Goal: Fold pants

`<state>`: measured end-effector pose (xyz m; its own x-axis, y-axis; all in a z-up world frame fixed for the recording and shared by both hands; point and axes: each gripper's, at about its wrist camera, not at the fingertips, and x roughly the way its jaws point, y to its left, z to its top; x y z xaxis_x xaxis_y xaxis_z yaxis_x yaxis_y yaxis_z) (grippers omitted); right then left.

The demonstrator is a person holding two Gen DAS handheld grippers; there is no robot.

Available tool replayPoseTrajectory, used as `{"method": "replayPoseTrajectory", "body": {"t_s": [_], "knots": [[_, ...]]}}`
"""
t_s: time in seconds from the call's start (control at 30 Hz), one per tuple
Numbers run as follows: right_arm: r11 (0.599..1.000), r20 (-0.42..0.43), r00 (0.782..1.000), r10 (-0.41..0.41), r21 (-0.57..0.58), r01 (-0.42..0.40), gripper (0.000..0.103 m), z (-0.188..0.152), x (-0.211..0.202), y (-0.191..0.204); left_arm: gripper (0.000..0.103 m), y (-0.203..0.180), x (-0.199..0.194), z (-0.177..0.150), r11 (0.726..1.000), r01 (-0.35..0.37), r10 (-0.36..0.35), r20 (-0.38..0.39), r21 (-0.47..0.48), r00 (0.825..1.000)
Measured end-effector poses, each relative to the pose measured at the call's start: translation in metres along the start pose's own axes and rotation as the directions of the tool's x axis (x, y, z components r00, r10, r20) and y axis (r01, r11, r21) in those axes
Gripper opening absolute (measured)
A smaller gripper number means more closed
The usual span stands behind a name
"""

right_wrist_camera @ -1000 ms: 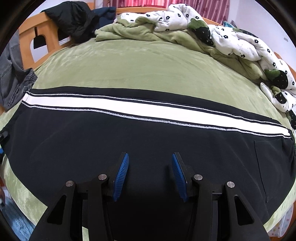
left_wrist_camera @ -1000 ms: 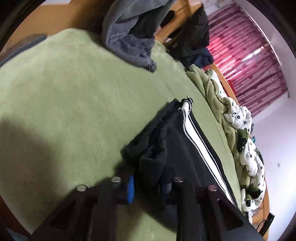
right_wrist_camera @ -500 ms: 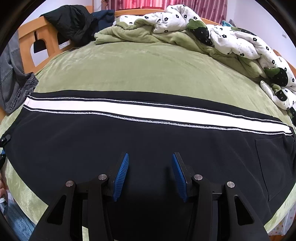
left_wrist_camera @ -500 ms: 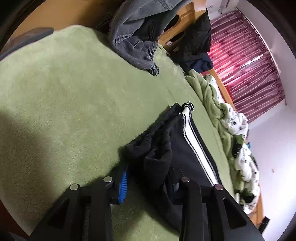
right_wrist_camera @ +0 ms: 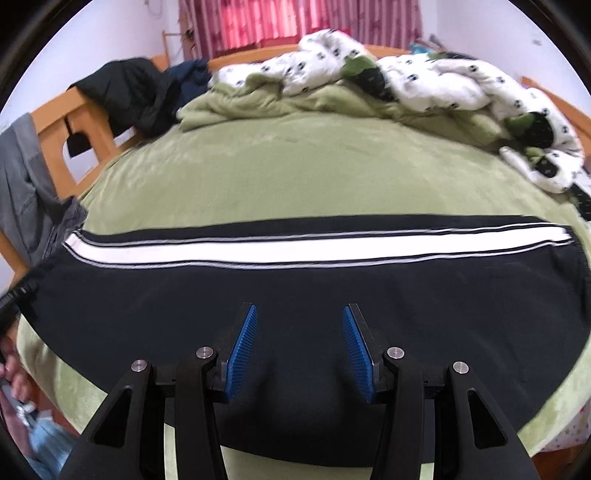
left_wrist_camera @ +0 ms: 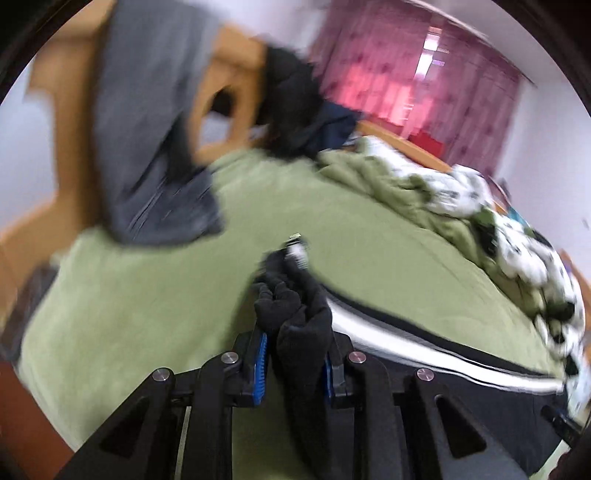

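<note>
Black pants point(right_wrist_camera: 295, 291) with a white side stripe lie flat across the green bed sheet point(right_wrist_camera: 295, 173). In the left wrist view my left gripper point(left_wrist_camera: 295, 365) has a bunched black end of the pants point(left_wrist_camera: 295, 317) between its blue pads and holds it lifted off the sheet; the view is blurred by motion. My right gripper point(right_wrist_camera: 299, 349) is open and hovers over the middle of the pants near their front edge, with nothing between its pads.
A rumpled green and white-patterned duvet point(right_wrist_camera: 388, 88) lies at the back of the bed. Grey jeans point(left_wrist_camera: 155, 147) and a dark jacket point(right_wrist_camera: 129, 92) hang on the wooden bed frame point(right_wrist_camera: 88, 122). Red curtains point(right_wrist_camera: 295, 22) are behind.
My left gripper has lifted and swung the pants end upward and round, blurring its view. The right gripper has drawn back a little and stays open.
</note>
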<state>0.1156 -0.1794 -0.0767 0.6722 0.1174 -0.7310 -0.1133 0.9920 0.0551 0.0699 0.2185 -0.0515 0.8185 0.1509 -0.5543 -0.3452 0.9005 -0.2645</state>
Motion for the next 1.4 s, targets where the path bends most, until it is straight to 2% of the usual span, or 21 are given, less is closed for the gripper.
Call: {"method": "replayPoseTrajectory", "body": {"t_s": [0.13, 0.23, 0.37, 0.43, 0.47, 0.57, 0.67, 0.73, 0.77, 0.8, 0.83, 0.87, 0.97, 1.0, 1.1, 1.17, 1.2, 1.27, 1.4], "knots": [[0.993, 0.073, 0.991, -0.114, 0.011, 0.113, 0.048, -0.010, -0.022, -0.043, 0.021, -0.083, -0.021, 0.006, 0.983, 0.107, -0.109, 0.009, 0.148, 0.994], [0.986, 0.083, 0.984, -0.158, 0.073, 0.152, 0.048, -0.018, -0.033, -0.081, 0.021, -0.143, -0.028, -0.006, 0.957, 0.151, -0.155, -0.002, 0.249, 0.988], [0.964, 0.087, 0.979, -0.186, 0.210, 0.165, 0.048, -0.034, -0.051, -0.143, 0.021, -0.226, -0.031, -0.045, 0.903, 0.251, -0.240, -0.075, 0.348, 0.968], [0.948, 0.086, 0.977, -0.197, 0.269, 0.168, 0.048, -0.043, -0.059, -0.170, 0.021, -0.260, -0.028, -0.073, 0.880, 0.309, -0.275, -0.144, 0.360, 0.951], [0.945, 0.085, 0.976, -0.202, 0.280, 0.171, 0.048, -0.047, -0.061, -0.179, 0.021, -0.274, -0.022, -0.090, 0.868, 0.345, -0.292, -0.195, 0.357, 0.936], [0.932, 0.089, 0.963, -0.255, 0.289, 0.220, 0.048, -0.059, -0.068, -0.202, 0.021, -0.297, -0.007, -0.144, 0.839, 0.428, -0.328, -0.315, 0.335, 0.891], [0.931, 0.065, 0.968, -0.244, 0.296, 0.215, 0.048, -0.068, -0.063, -0.215, 0.023, -0.299, 0.010, -0.180, 0.856, 0.418, -0.272, -0.423, 0.304, 0.864], [0.932, 0.028, 0.973, -0.227, 0.298, 0.209, 0.048, -0.076, -0.054, -0.221, 0.036, -0.292, 0.007, -0.191, 0.858, 0.433, -0.283, -0.449, 0.276, 0.847], [0.934, 0.017, 0.976, -0.216, 0.296, 0.201, 0.048, -0.077, -0.051, -0.221, 0.042, -0.288, 0.003, -0.191, 0.849, 0.454, -0.302, -0.457, 0.271, 0.837], [0.937, 0.009, 0.979, -0.203, 0.293, 0.192, 0.048, -0.081, -0.049, -0.220, 0.053, -0.282, -0.005, -0.190, 0.833, 0.484, -0.325, -0.471, 0.267, 0.820], [0.942, 0.002, 0.983, -0.182, 0.288, 0.174, 0.048, -0.084, -0.045, -0.218, 0.059, -0.274, -0.013, -0.188, 0.822, 0.508, -0.345, -0.486, 0.256, 0.803], [0.946, -0.001, 0.986, -0.165, 0.284, 0.159, 0.048, -0.084, -0.042, -0.217, 0.059, -0.265, -0.020, -0.185, 0.819, 0.518, -0.356, -0.490, 0.246, 0.796], [0.963, -0.005, 0.996, -0.091, 0.256, 0.089, 0.048, -0.084, -0.030, -0.204, 0.061, -0.234, -0.040, -0.171, 0.819, 0.522, -0.376, -0.464, 0.239, 0.802], [0.969, -0.004, 0.999, -0.052, 0.242, 0.051, 0.048, -0.083, -0.025, -0.197, 0.065, -0.224, -0.045, -0.164, 0.823, 0.514, -0.374, -0.450, 0.243, 0.811], [0.975, 0.011, 0.999, 0.052, 0.217, -0.054, 0.048, -0.076, -0.015, -0.175, 0.070, -0.204, -0.048, -0.150, 0.864, 0.425, -0.308, -0.385, 0.269, 0.870], [0.974, 0.055, 0.990, 0.127, 0.182, -0.135, 0.048, -0.068, -0.010, -0.155, 0.070, -0.186, -0.049, -0.145, 0.893, 0.333, -0.222, -0.346, 0.304, 0.912], [0.973, 0.066, 0.986, 0.155, 0.164, -0.164, 0.048, -0.064, -0.008, -0.147, 0.070, -0.176, -0.050, -0.144, 0.903, 0.291, -0.182, -0.332, 0.317, 0.926], [0.965, 0.072, 0.972, 0.224, 0.121, -0.231, 0.048, -0.054, -0.003, -0.125, 0.070, -0.163, -0.047, -0.136, 0.915, 0.252, -0.147, -0.322, 0.314, 0.935], [0.944, 0.041, 0.945, 0.323, 0.056, -0.325, 0.048, -0.037, 0.001, -0.084, 0.070, -0.133, -0.040, -0.130, 0.942, 0.216, -0.128, -0.321, 0.255, 0.938]]}}
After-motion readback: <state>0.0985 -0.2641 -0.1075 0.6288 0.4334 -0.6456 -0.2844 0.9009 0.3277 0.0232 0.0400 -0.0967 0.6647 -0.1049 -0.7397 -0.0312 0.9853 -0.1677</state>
